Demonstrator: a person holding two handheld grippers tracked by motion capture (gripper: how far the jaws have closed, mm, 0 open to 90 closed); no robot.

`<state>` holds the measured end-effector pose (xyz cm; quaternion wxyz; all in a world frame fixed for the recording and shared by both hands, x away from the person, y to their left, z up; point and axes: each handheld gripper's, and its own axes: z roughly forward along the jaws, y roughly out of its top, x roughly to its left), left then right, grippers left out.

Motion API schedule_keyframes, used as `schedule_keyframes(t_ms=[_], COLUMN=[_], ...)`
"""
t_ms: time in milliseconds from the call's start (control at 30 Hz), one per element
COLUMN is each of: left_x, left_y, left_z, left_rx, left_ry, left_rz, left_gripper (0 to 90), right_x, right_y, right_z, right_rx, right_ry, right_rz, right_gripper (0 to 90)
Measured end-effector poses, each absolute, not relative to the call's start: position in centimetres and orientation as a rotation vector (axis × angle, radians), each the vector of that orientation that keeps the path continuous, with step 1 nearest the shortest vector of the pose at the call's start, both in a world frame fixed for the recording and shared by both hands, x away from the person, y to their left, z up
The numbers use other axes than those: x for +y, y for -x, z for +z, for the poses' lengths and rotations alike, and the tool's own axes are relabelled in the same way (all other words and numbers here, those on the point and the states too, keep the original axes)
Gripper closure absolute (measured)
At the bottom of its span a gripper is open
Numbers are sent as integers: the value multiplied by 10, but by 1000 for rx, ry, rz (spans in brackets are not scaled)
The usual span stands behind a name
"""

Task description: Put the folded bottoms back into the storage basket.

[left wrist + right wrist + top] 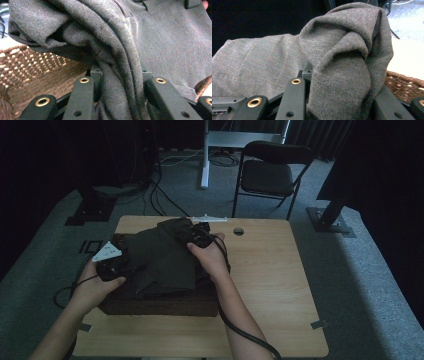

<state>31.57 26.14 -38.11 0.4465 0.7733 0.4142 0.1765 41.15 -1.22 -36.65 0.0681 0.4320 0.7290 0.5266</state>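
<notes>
A dark grey cloth [165, 255] hangs bunched between my two grippers over a brown wicker basket [160, 306] on the wooden table [270, 275]. My left gripper [116, 265], with a grey plate on top, is shut on the cloth's left end. In the left gripper view the cloth [117, 50] is folded thick between the jaws of that gripper [120, 75], with the basket's woven wall [30, 67] below left. My right gripper [197, 237] is shut on the far right end. In the right gripper view a wad of cloth [342, 62] fills that gripper [337, 87], and the basket rim [404, 85] shows at the right.
The basket takes up the table's left half. A small round hole [238, 231] sits near the table's far edge, and a white strip [210, 218] lies on that edge. A black folding chair [272, 172] stands on the carpet behind the table. Cables trail off both grippers.
</notes>
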Motion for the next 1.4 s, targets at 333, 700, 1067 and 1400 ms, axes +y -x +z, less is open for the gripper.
schedule_keyframes(t_ms=[333, 700, 1067, 1400], left_x=[266, 261, 254, 254], left_y=[-338, -358, -370, -373], left_z=[-407, -426, -438, -459], left_rx=[1095, 1155, 1121, 1108], left_ry=[-1950, -2025, -2133, -2144], left_rz=[412, 393, 415, 417], left_gripper=[694, 693, 692, 683], right_x=[-3, 0, 2, 6], right_y=[-421, -430, -432, -434], right_z=[-399, -439, -462, -472], right_rx=[2182, 2149, 2166, 2205], right_ry=[-1342, -1443, -1489, -1487], right_rz=[1585, 1527, 1447, 1323], right_gripper=[673, 673, 673, 671])
